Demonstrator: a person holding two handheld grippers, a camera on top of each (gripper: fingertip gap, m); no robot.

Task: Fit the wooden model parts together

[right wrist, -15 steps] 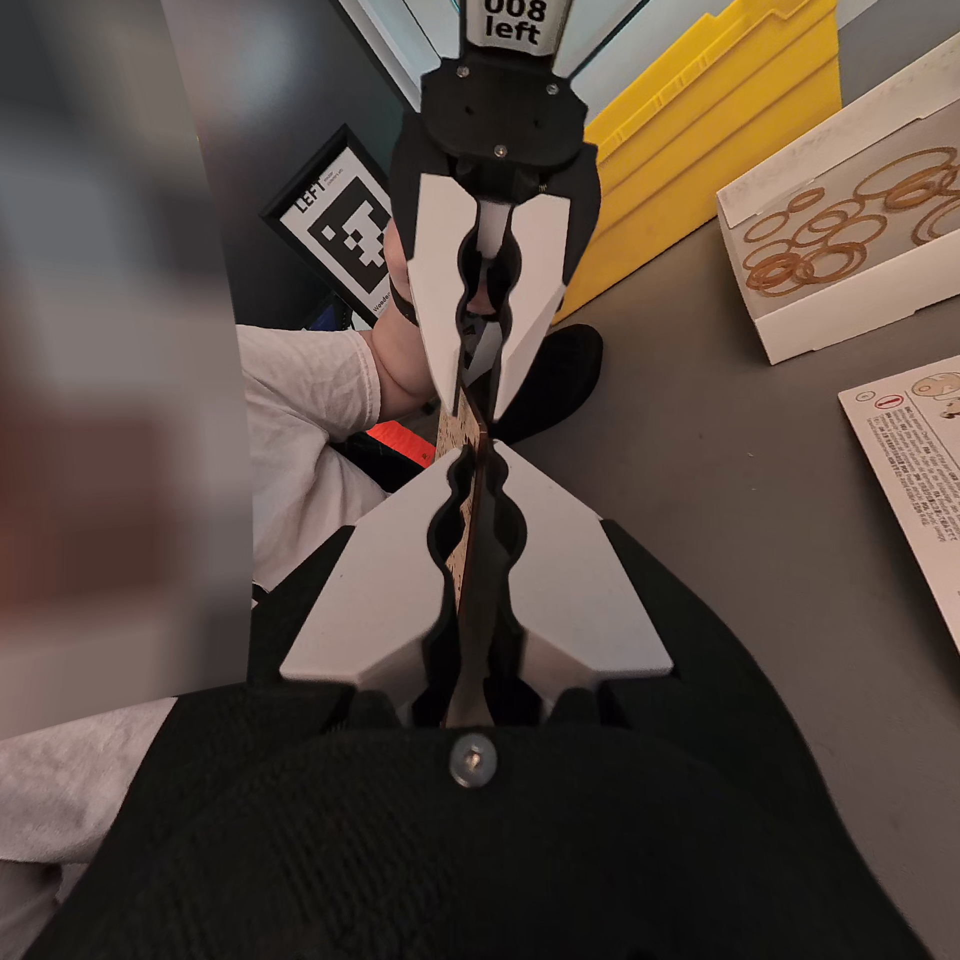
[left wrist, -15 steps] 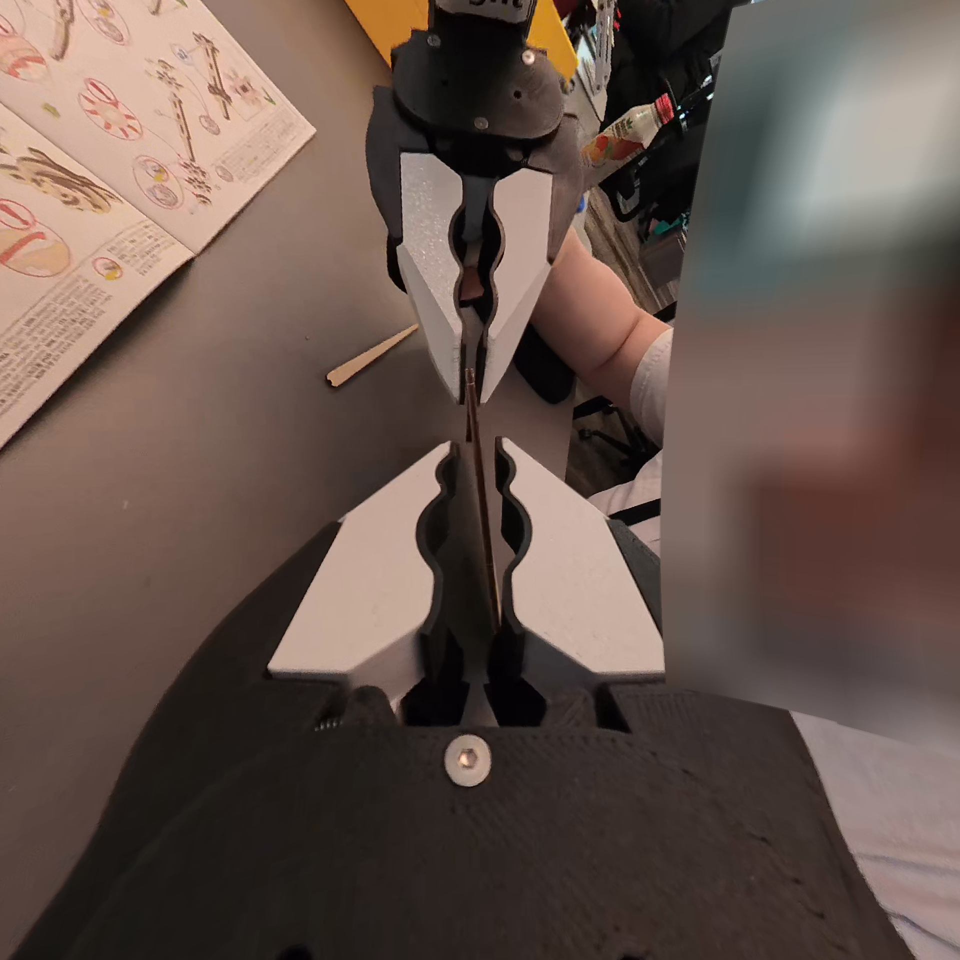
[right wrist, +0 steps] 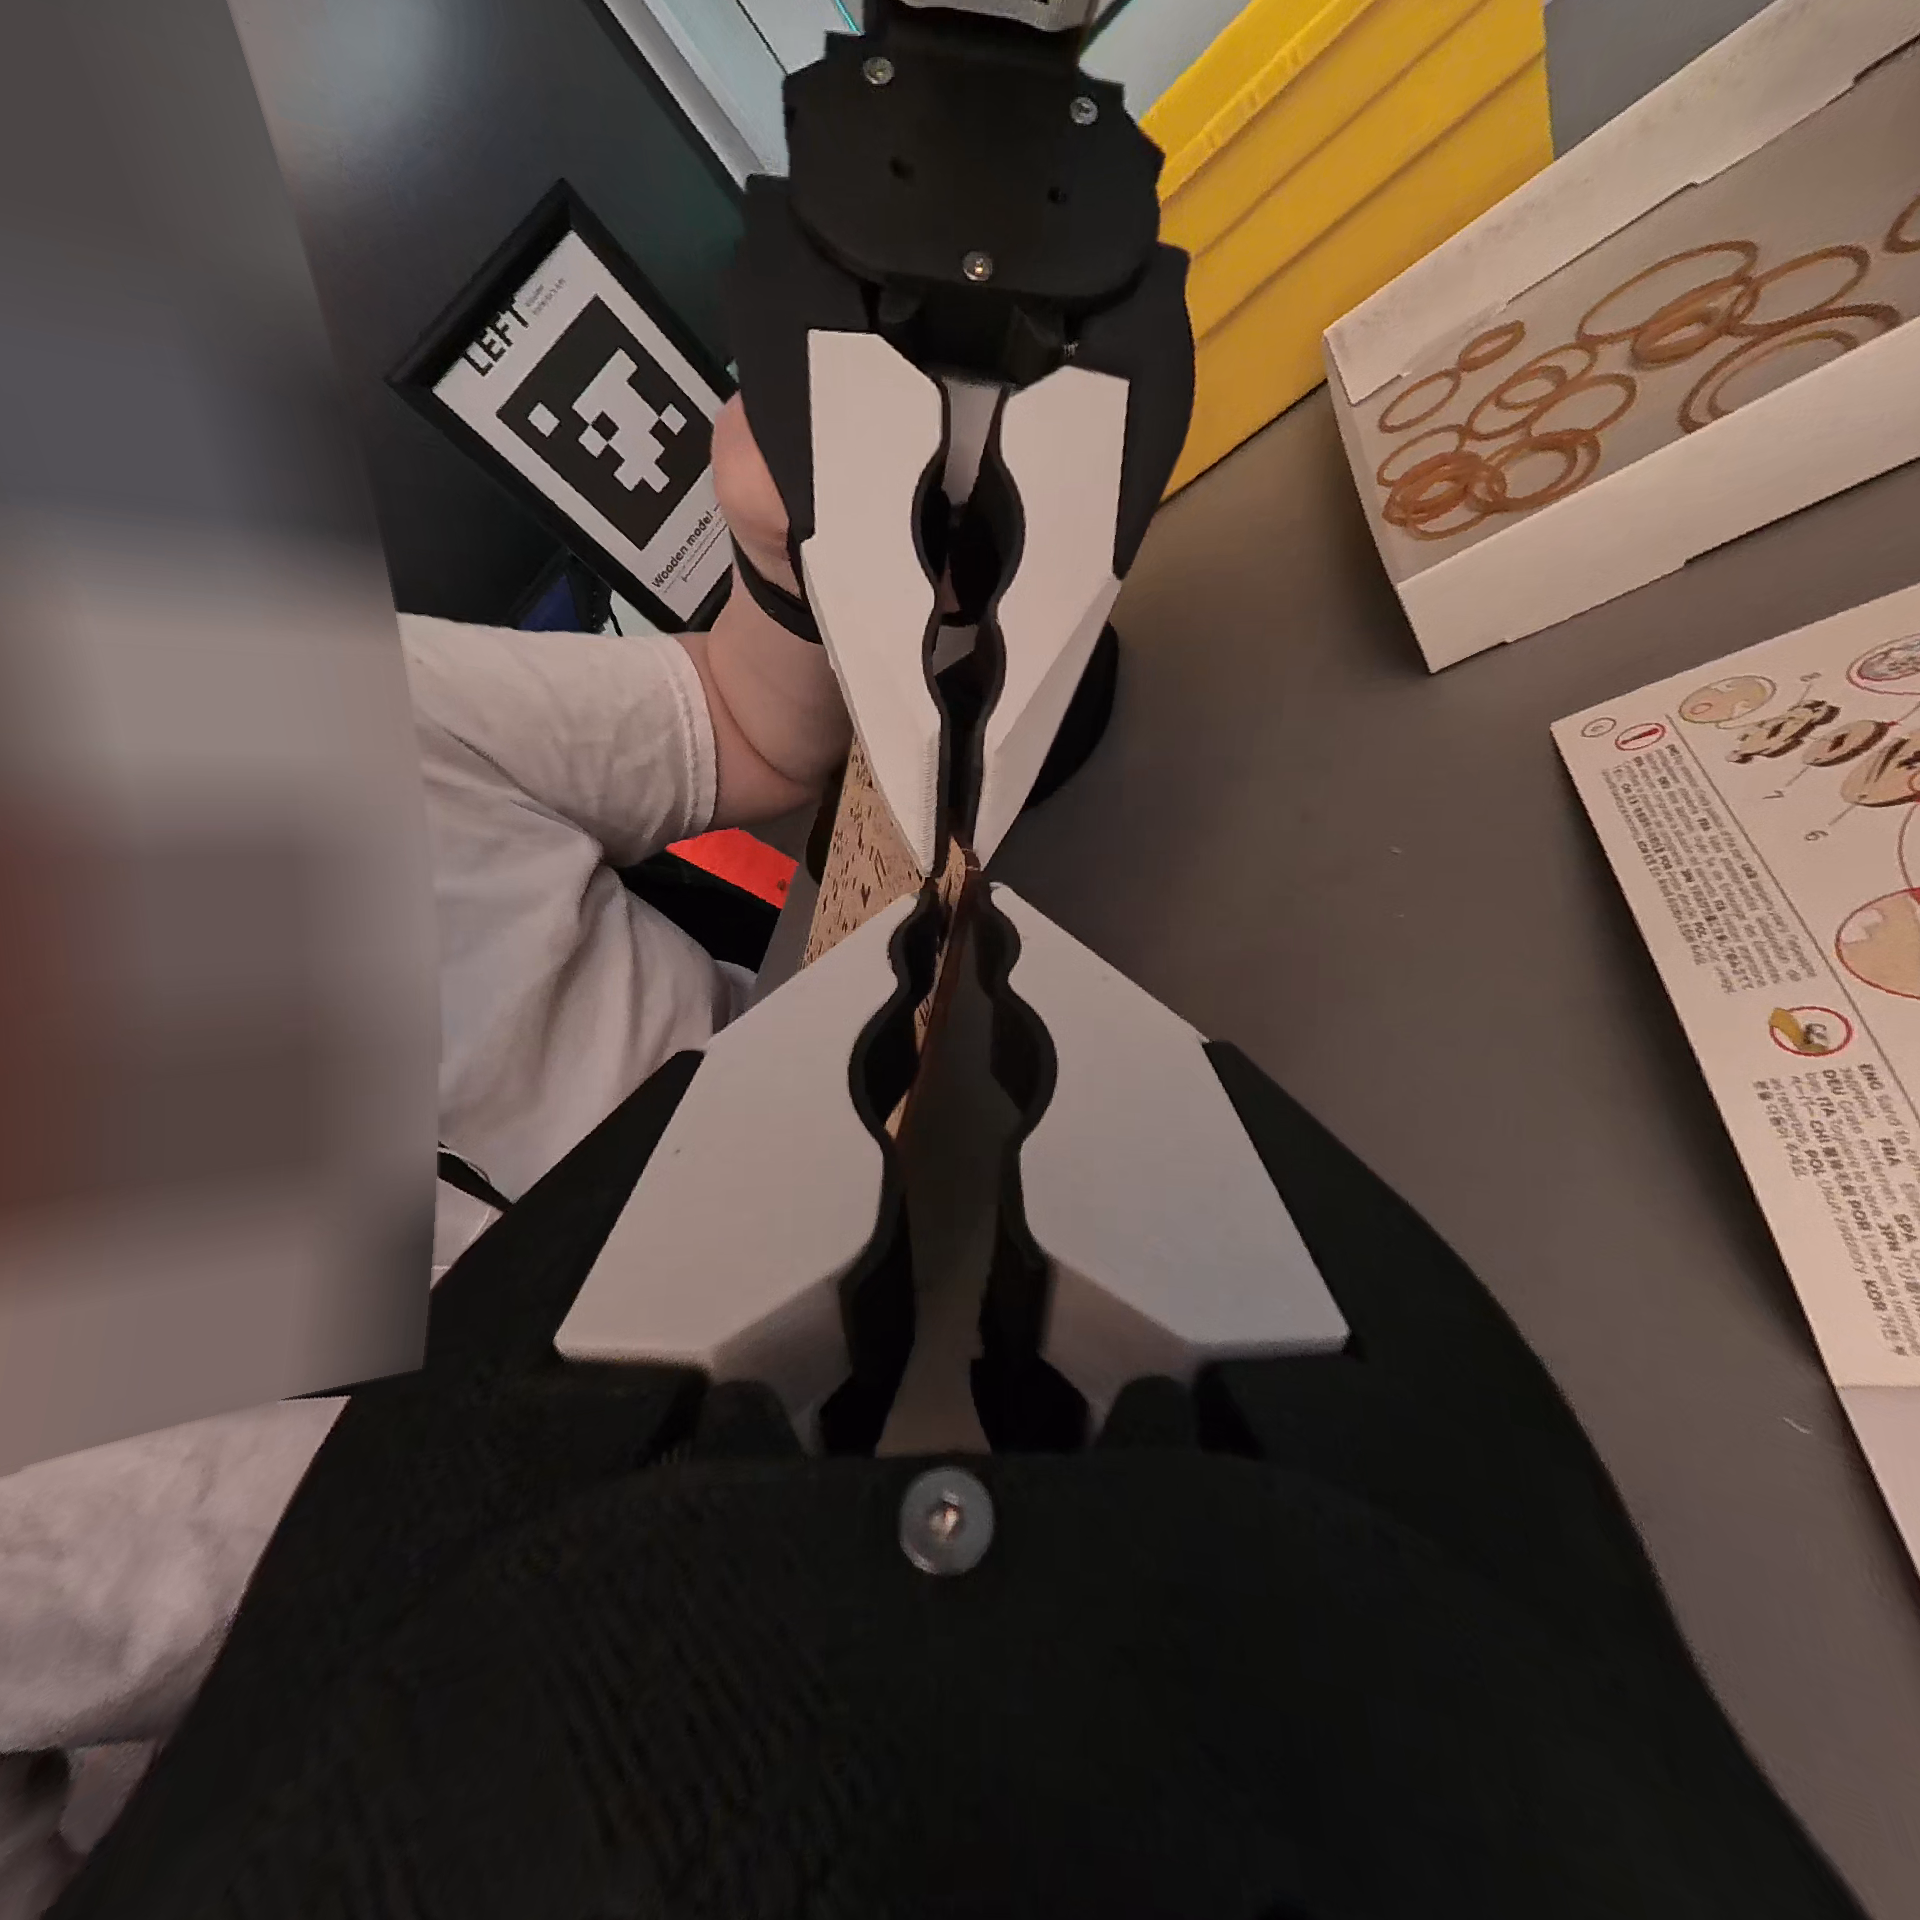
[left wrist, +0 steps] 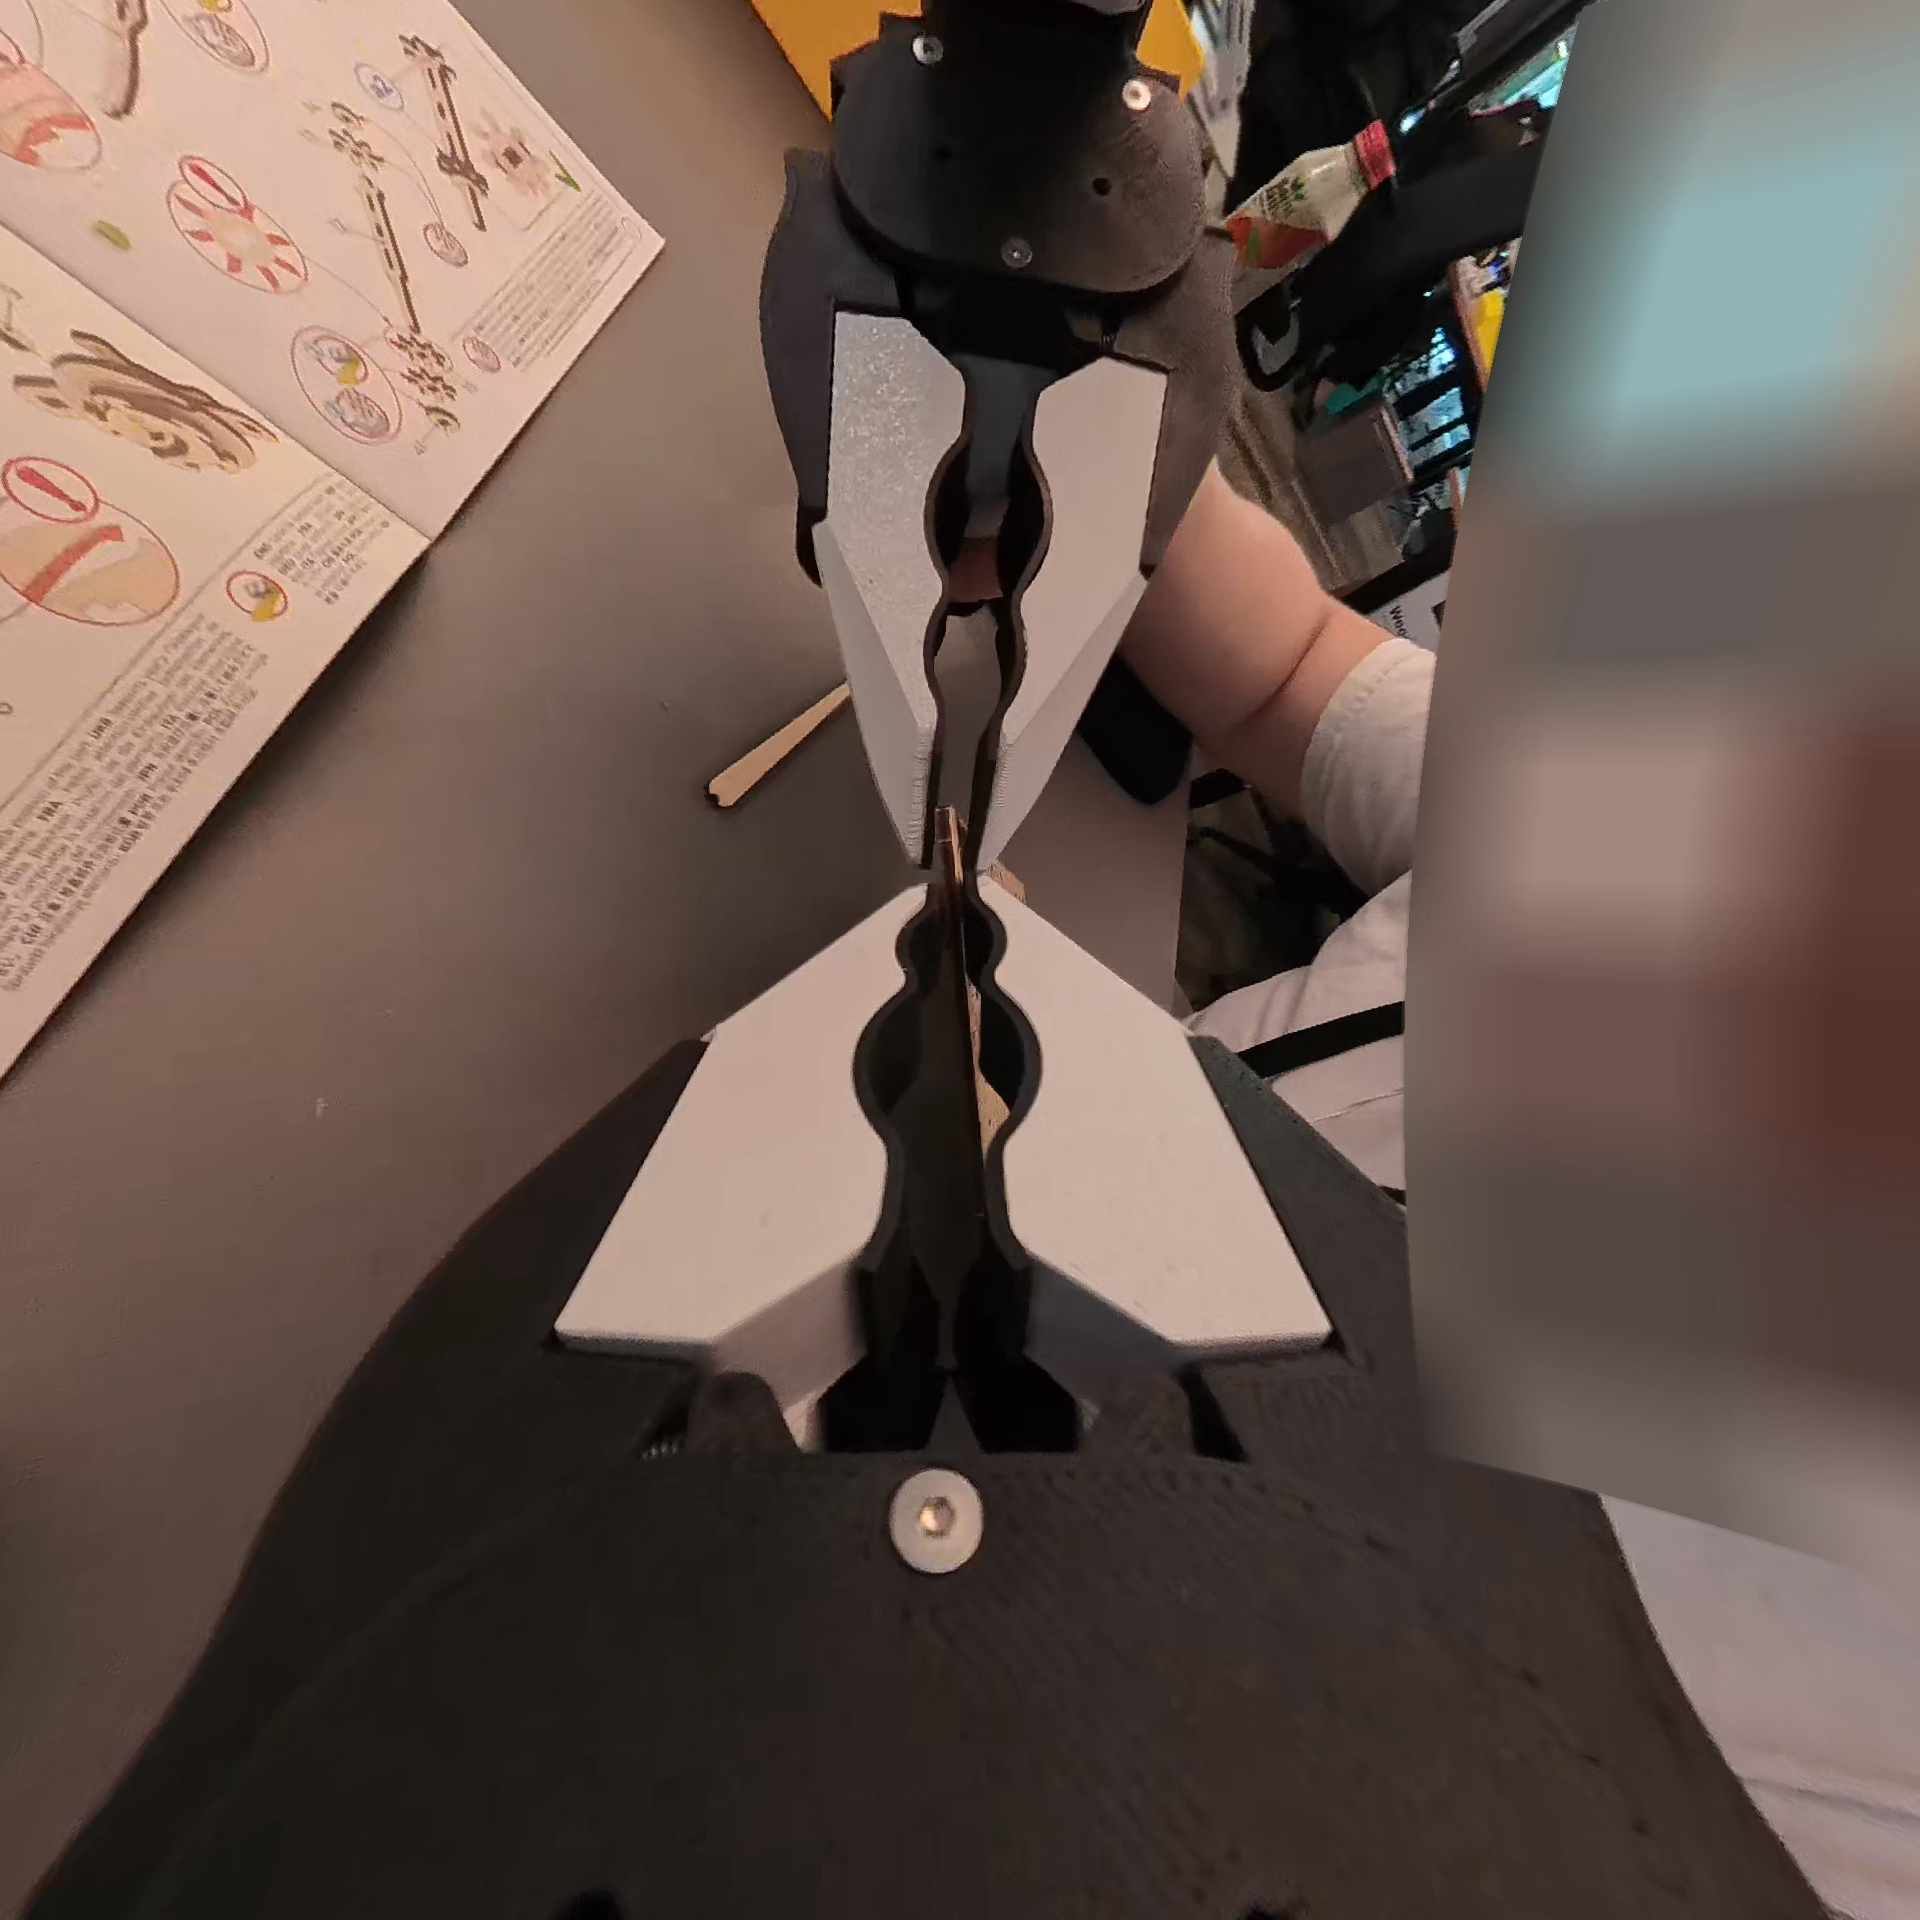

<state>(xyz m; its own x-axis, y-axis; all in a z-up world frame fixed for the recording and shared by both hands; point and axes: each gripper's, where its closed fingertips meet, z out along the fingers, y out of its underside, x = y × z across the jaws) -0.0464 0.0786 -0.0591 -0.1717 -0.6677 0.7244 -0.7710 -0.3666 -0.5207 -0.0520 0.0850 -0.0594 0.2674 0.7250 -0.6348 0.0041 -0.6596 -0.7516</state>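
Left gripper clamped tip-first on thin wooden sheet part, seen edge-on; long axis running straight along the fingers, pointing away toward the facing right gripper. Right gripper closed on the same sheet from the far end, tips nearly touching the left's. In the right wrist view, right gripper pinching the sheet (speckled laser-cut face visible left of the tips), left gripper opposite. Part held in the air above grey table. Loose wooden stick lying flat on table. Instruction booklet open nearby; white box of wooden rings beyond; yellow bin behind.
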